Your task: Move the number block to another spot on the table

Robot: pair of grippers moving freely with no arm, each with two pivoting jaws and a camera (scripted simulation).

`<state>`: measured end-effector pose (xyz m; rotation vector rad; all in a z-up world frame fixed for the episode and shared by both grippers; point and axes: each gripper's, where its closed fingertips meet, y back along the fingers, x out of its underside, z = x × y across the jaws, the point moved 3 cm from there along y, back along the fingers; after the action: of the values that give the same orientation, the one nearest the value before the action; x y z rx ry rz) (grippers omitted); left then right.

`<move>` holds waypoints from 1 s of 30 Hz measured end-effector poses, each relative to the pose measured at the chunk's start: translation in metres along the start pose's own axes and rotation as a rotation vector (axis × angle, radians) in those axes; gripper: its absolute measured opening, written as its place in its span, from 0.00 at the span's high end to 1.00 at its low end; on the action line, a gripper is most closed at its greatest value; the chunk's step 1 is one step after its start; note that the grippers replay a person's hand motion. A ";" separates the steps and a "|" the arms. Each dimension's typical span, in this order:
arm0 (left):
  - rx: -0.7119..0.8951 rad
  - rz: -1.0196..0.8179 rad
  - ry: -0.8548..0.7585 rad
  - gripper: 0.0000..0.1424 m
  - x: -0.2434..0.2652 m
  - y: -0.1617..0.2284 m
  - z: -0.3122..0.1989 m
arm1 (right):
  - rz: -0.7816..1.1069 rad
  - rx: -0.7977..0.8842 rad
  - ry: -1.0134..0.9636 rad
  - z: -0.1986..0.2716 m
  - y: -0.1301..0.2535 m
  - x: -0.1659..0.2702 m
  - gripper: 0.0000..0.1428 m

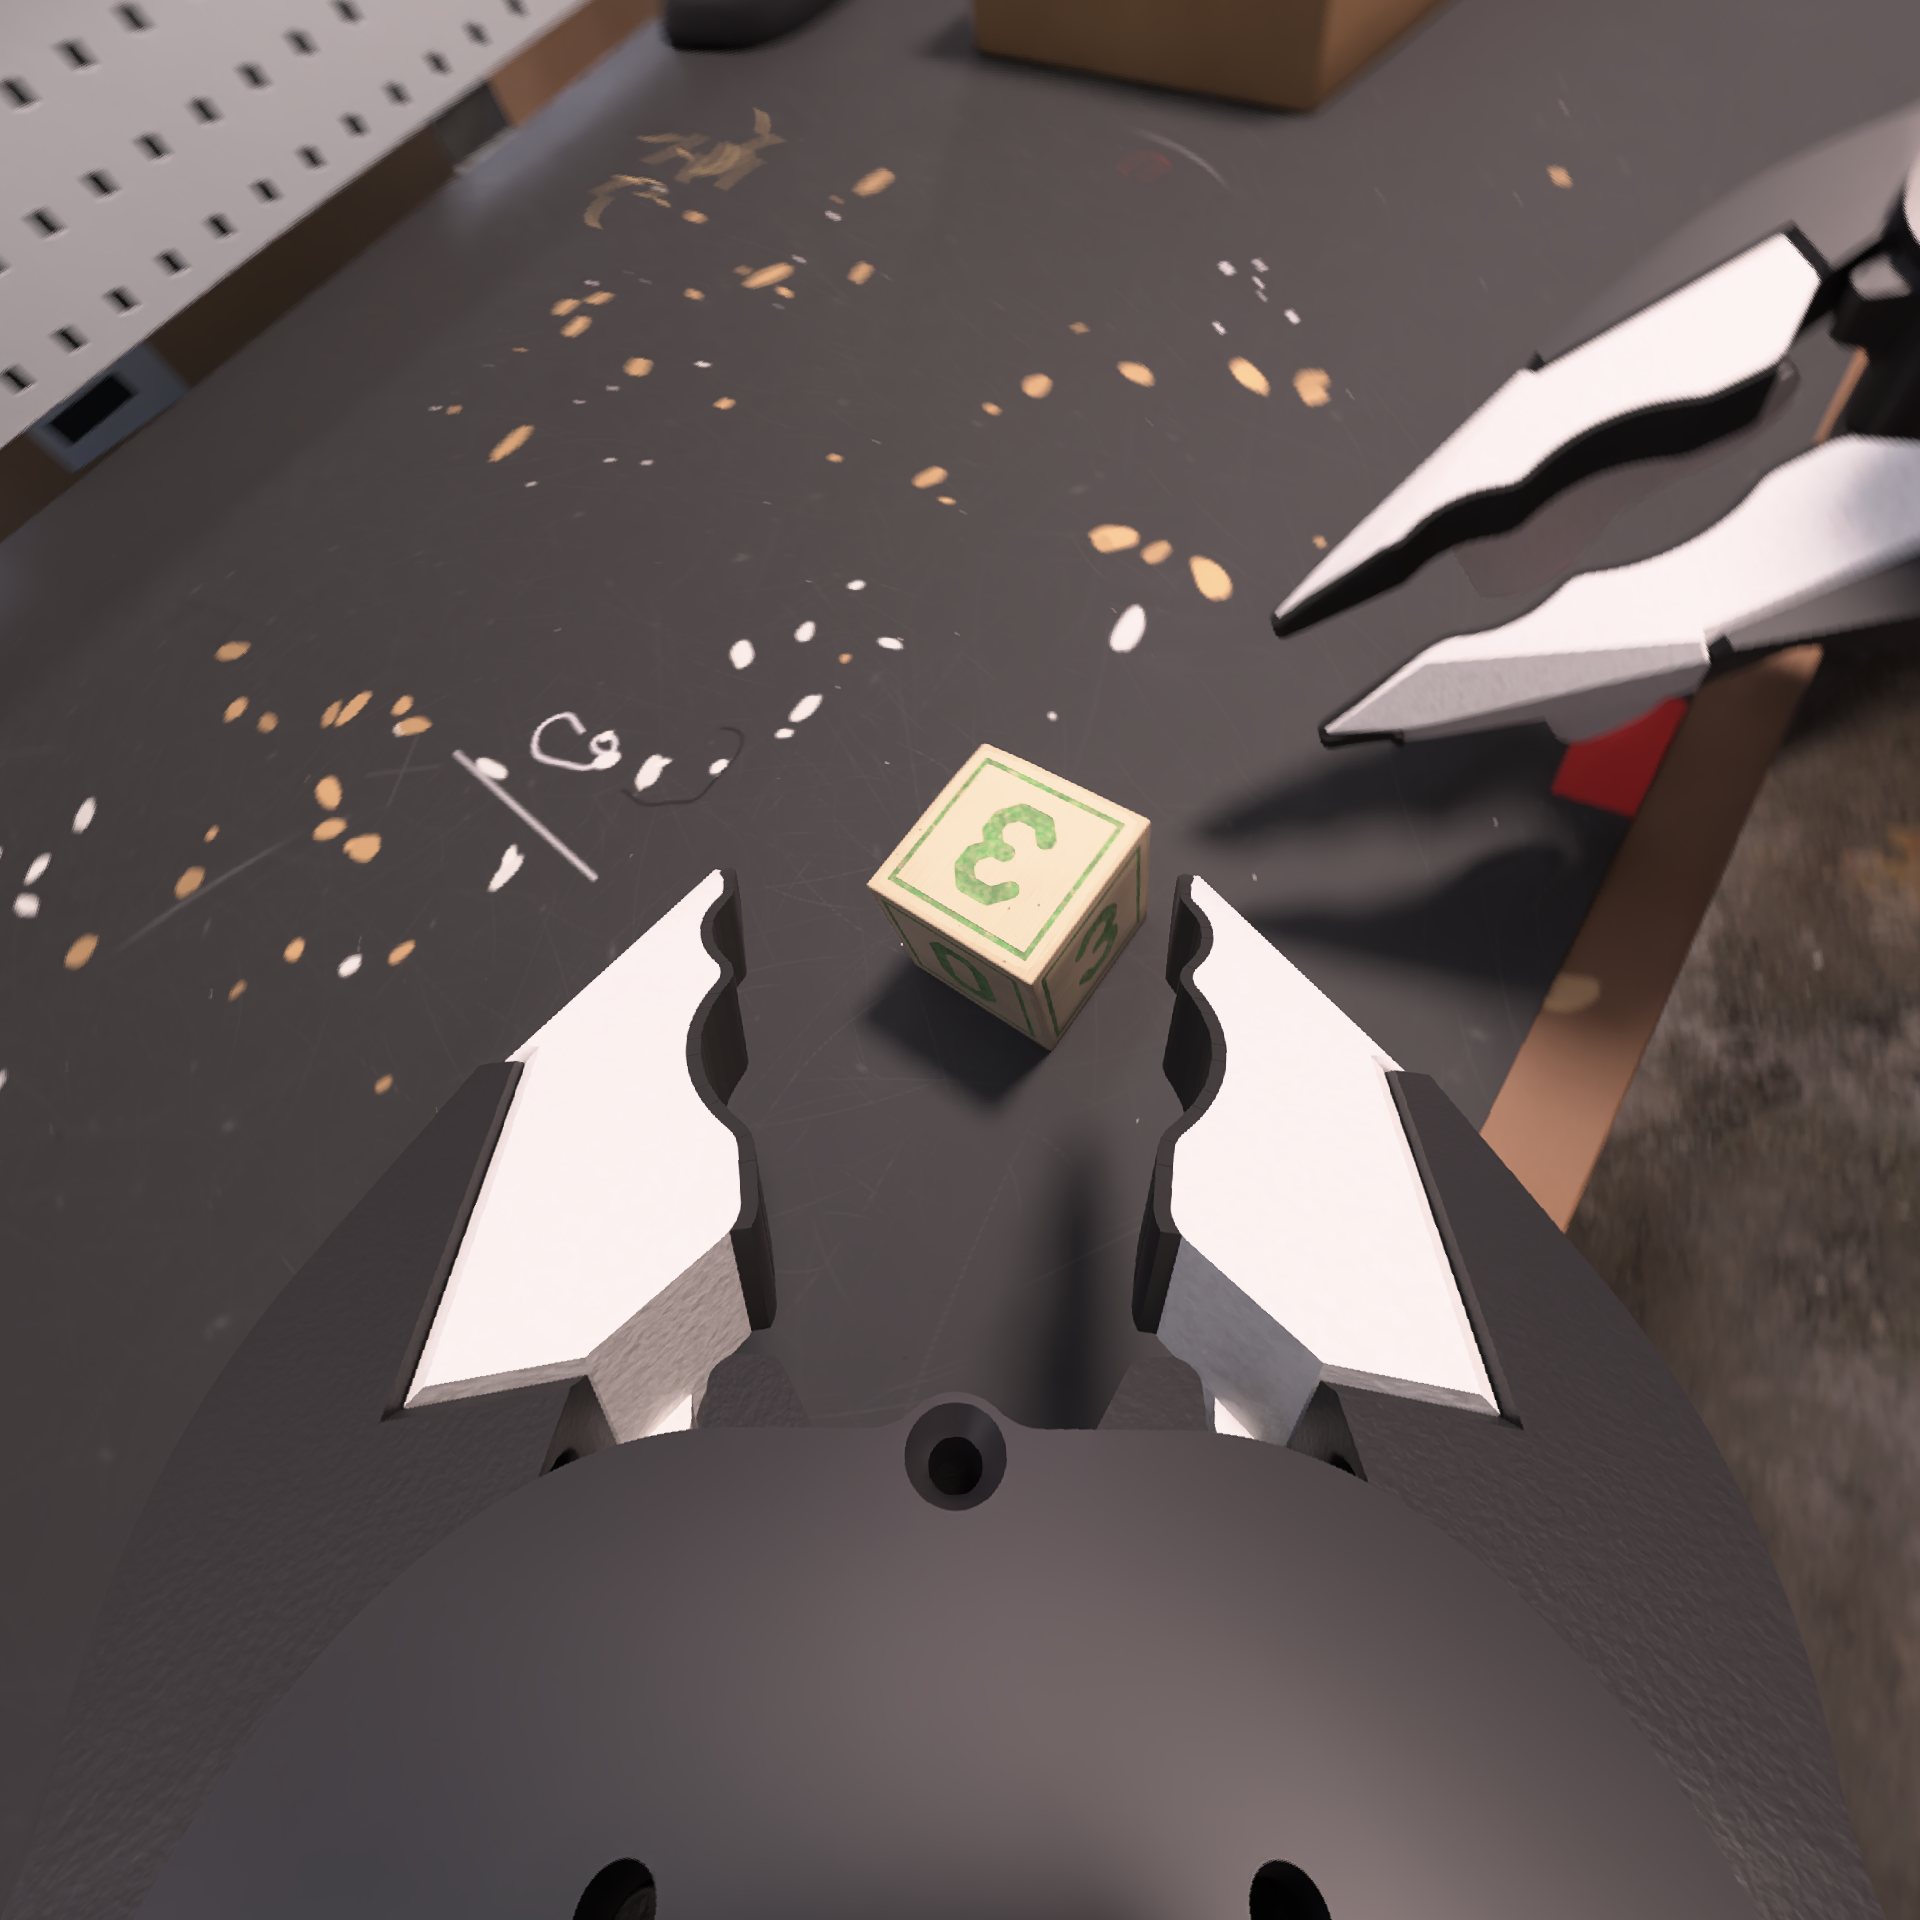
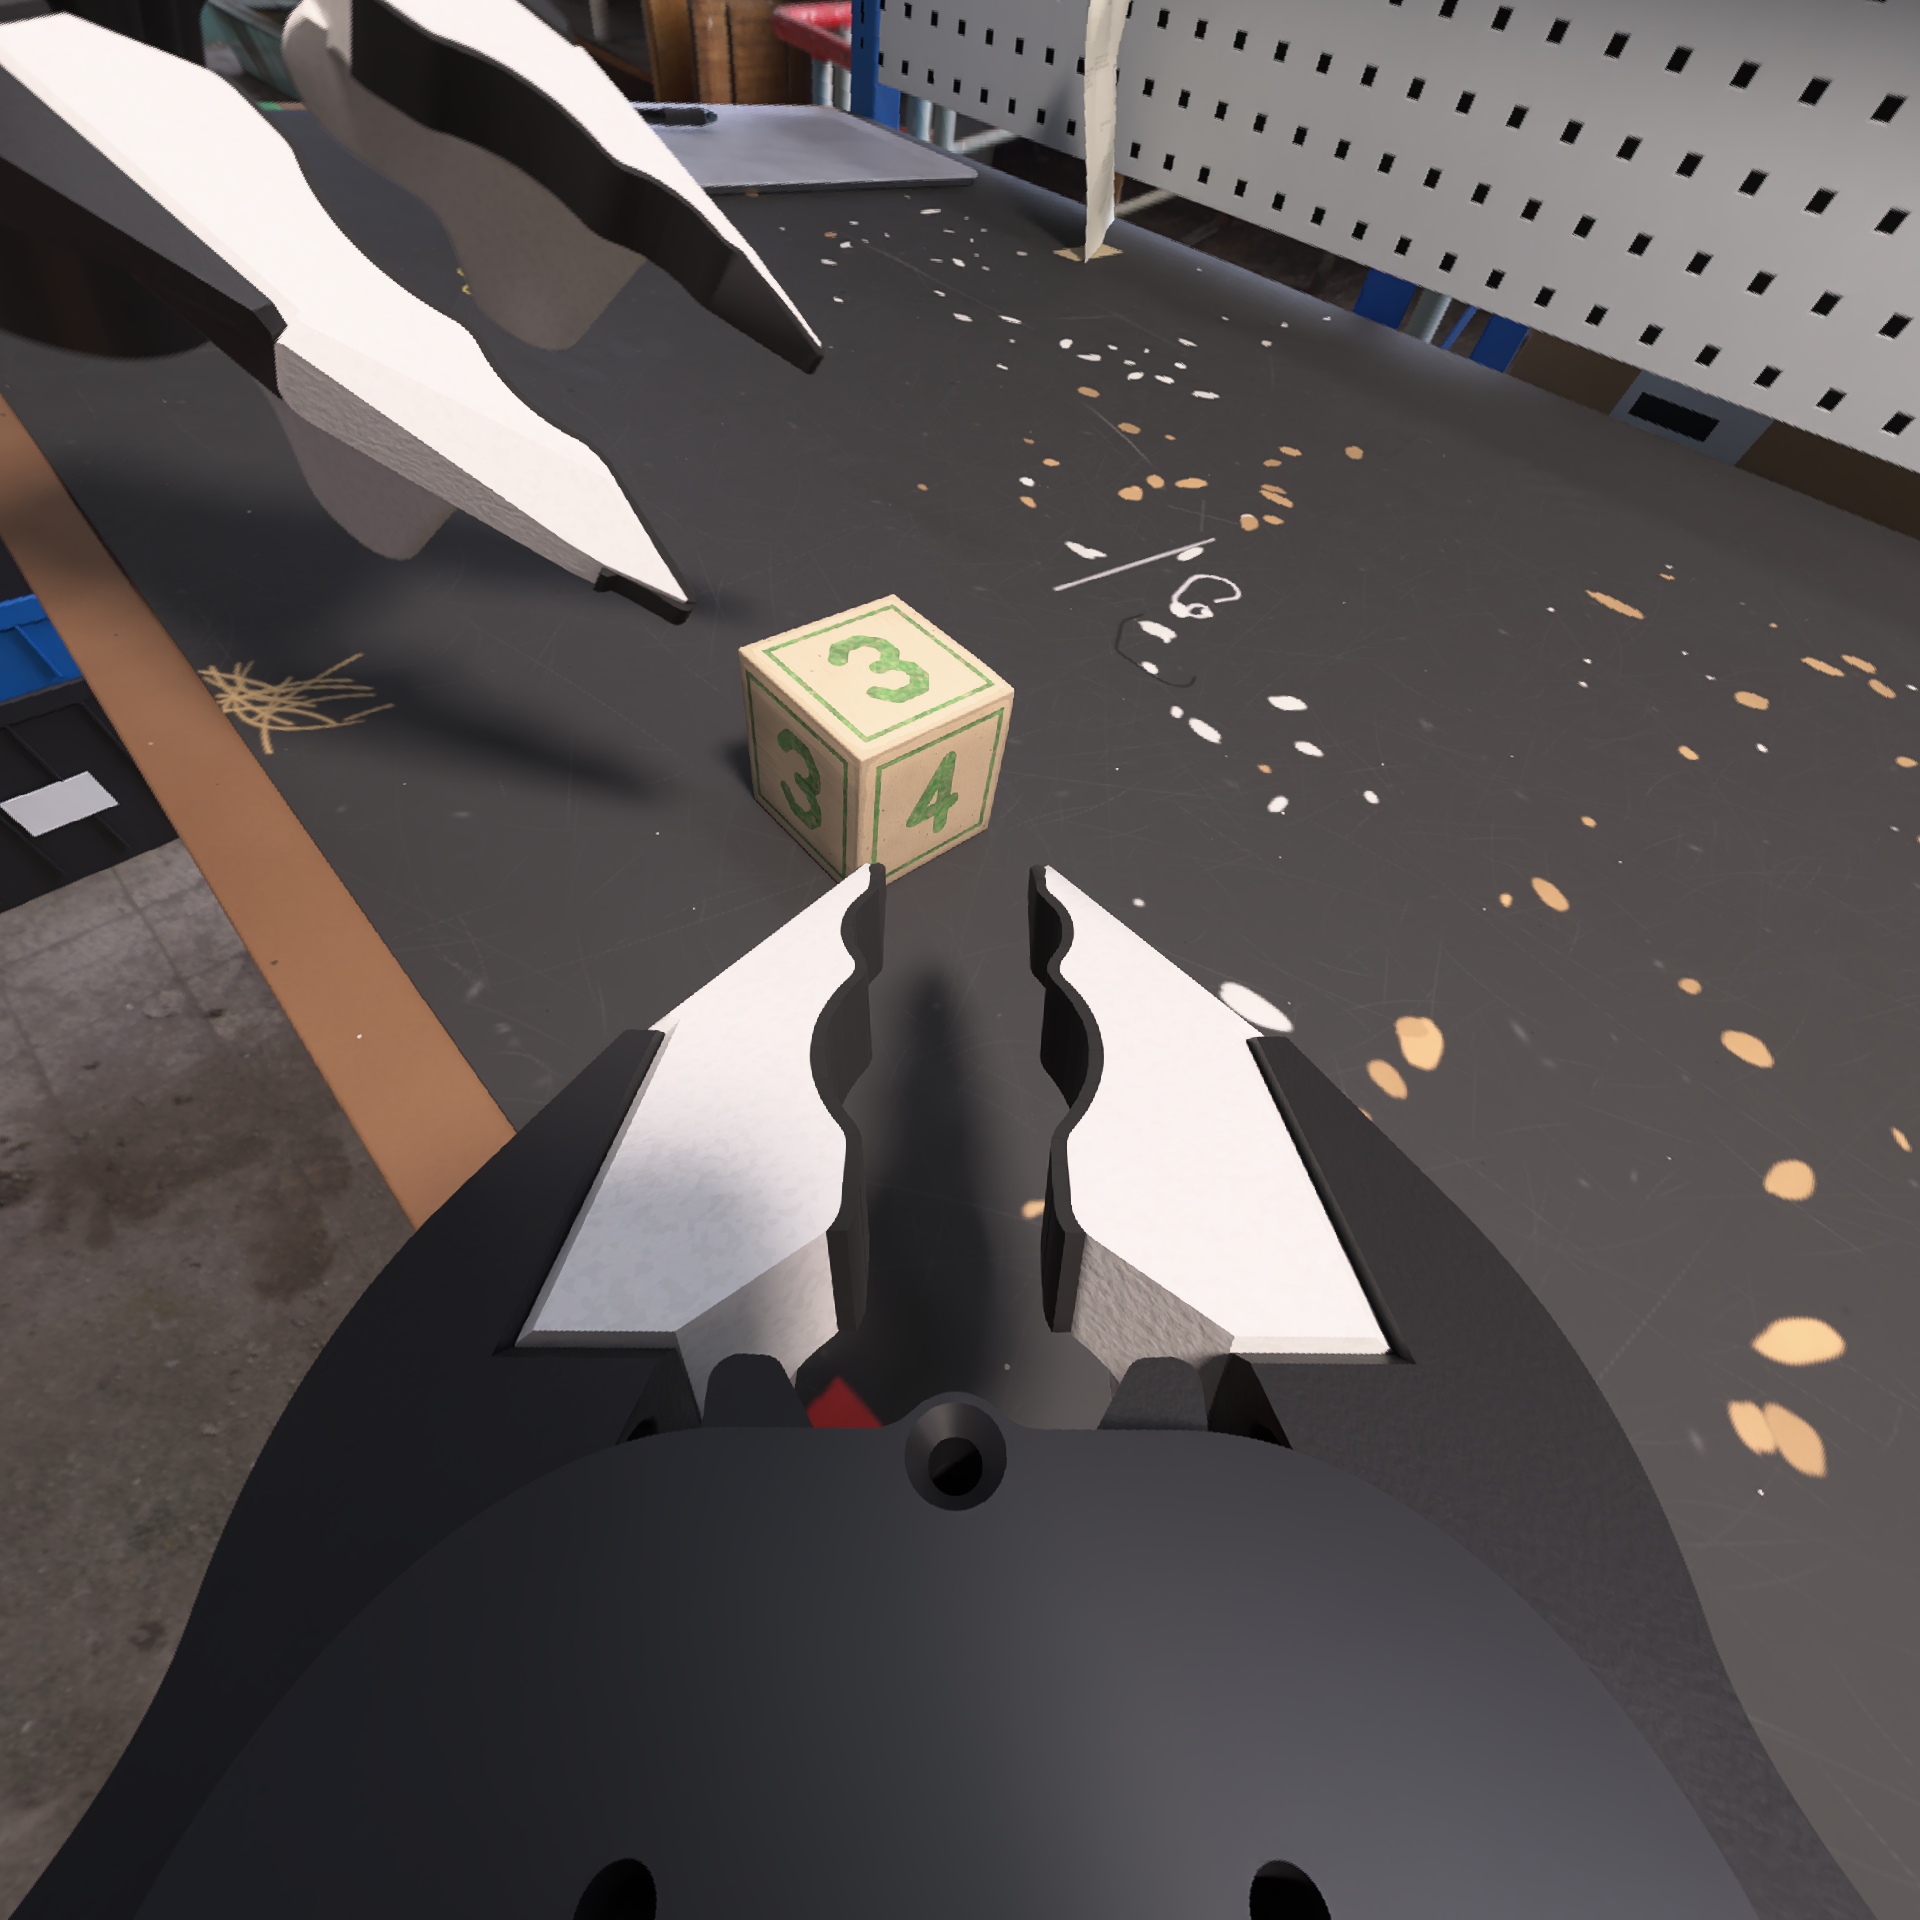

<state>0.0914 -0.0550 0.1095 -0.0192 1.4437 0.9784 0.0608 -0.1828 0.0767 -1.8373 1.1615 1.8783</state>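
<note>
The number block (image 1: 1013,894) is a pale wooden cube with green numerals, standing on the dark paint-speckled table (image 1: 623,540). My left gripper (image 1: 956,888) is open and empty, and the block lies just ahead, between its fingertips and nearer the right finger. In the right wrist view the block (image 2: 878,727) sits just beyond my right gripper (image 2: 956,873), which is open with a narrower gap and empty; its left fingertip overlaps the block's lower corner. The right gripper also shows in the left wrist view (image 1: 1307,677), and the left gripper in the right wrist view (image 2: 746,483).
The table's brown edge (image 1: 1610,987) runs close to the block, with floor beyond it. A white pegboard (image 2: 1558,156) lines the opposite side. A cardboard box (image 1: 1195,52) and a grey flat tray (image 2: 810,145) sit at the two ends. Straw bits (image 2: 281,691) lie by the edge.
</note>
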 end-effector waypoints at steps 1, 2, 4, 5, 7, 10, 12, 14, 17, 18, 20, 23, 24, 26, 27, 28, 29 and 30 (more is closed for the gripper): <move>-0.035 -0.028 0.045 0.42 0.001 0.001 0.000 | 0.001 0.000 0.000 0.000 0.000 0.000 0.81; -0.101 -0.069 0.124 0.41 0.008 0.005 -0.001 | 0.003 0.001 -0.001 0.000 0.000 0.000 0.81; -0.265 -0.109 0.262 0.39 0.026 0.017 0.002 | 0.005 0.002 -0.002 0.000 0.000 0.000 0.80; -0.324 -0.122 0.321 0.38 0.033 0.023 0.003 | 0.005 0.002 -0.003 0.000 0.000 0.000 0.80; -0.394 -0.131 0.414 0.37 0.042 0.036 0.005 | 0.012 0.001 -0.003 0.000 -0.001 0.001 0.80; -0.388 -0.216 0.482 0.37 0.045 0.047 0.001 | 0.017 -0.001 0.001 0.000 -0.002 0.001 0.80; -0.389 -0.234 0.436 0.38 0.043 0.051 -0.001 | 0.021 -0.003 0.007 0.001 -0.002 0.001 0.79; -0.420 -0.222 0.381 0.39 0.041 0.053 -0.001 | 0.026 -0.005 0.015 0.002 -0.002 0.002 0.78; -0.382 -0.210 0.385 0.41 0.040 0.055 -0.005 | -0.002 -0.005 0.031 0.004 0.000 -0.001 0.76; -0.369 -0.208 0.389 0.42 0.040 0.054 -0.006 | -0.019 -0.014 0.033 0.006 0.000 -0.004 0.74; -0.361 -0.199 0.389 0.44 0.042 0.055 -0.006 | -0.006 -0.077 0.099 0.010 -0.001 -0.017 0.70; -0.357 -0.211 0.391 0.49 0.044 0.057 -0.002 | 0.060 -0.191 0.334 0.016 -0.011 -0.041 0.67; -0.355 -0.212 0.396 0.50 0.045 0.057 -0.001 | 0.140 -0.270 0.400 0.018 -0.017 -0.041 0.63; -0.344 -0.208 0.411 0.51 0.046 0.057 0.002 | 0.254 -0.358 0.493 0.014 -0.036 -0.037 0.51; -0.341 -0.211 0.414 0.51 0.046 0.057 0.003 | 0.287 -0.404 0.497 0.011 -0.045 -0.033 0.50; -0.340 -0.211 0.410 0.51 0.047 0.057 0.004 | 0.312 -0.440 0.488 0.009 -0.054 -0.030 0.48; -0.347 -0.205 0.400 0.51 0.048 0.057 0.005 | 0.330 -0.472 0.486 0.008 -0.061 -0.026 0.46; -0.354 -0.199 0.391 0.51 0.049 0.057 0.005 | 0.347 -0.504 0.485 0.008 -0.067 -0.022 0.45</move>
<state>0.0553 0.0105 0.1004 -0.6324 1.5645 1.0912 0.1040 -0.1270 0.0727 -2.6237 1.3039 2.1239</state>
